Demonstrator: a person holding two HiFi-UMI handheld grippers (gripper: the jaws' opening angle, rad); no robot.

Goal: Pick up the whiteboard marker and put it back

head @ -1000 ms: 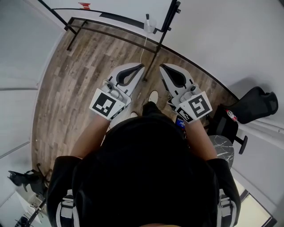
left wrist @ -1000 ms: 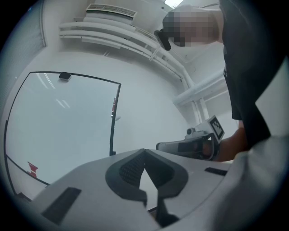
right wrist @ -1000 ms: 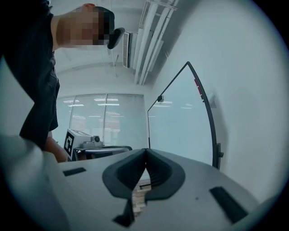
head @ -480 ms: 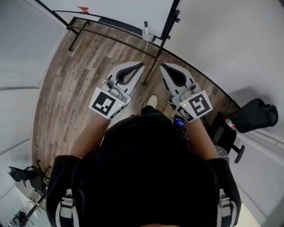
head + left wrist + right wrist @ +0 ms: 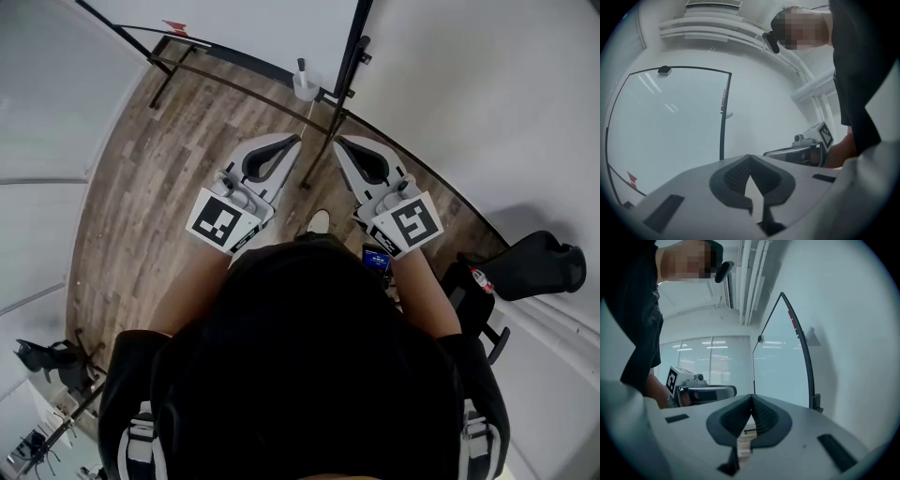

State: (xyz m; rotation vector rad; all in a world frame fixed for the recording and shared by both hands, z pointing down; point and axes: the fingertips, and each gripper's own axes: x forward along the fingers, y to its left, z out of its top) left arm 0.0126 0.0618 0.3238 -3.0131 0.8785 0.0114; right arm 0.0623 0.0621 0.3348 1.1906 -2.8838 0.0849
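In the head view a small white cup (image 5: pixel 303 88) hangs on the black whiteboard stand (image 5: pixel 352 52), and a dark marker-like stick (image 5: pixel 301 67) stands in it. My left gripper (image 5: pixel 298 141) and right gripper (image 5: pixel 337 142) are held side by side above the wood floor, short of the cup, both shut with nothing in them. The left gripper view has its jaws (image 5: pixel 750 157) closed, facing the black-framed whiteboard (image 5: pixel 670 131). The right gripper (image 5: pixel 751 396) is likewise closed toward a whiteboard (image 5: pixel 780 366). No marker shows in either gripper view.
Wood floor (image 5: pixel 159 178) lies below, with white walls on both sides. A black chair (image 5: pixel 534 262) stands at the right and a dark tripod (image 5: pixel 52 361) at the lower left. The person's shoe (image 5: pixel 320 222) shows between the grippers.
The stand and cup have slid slightly up and left in the head view as the person shifted. Both grippers stay shut and keep their places side by side.
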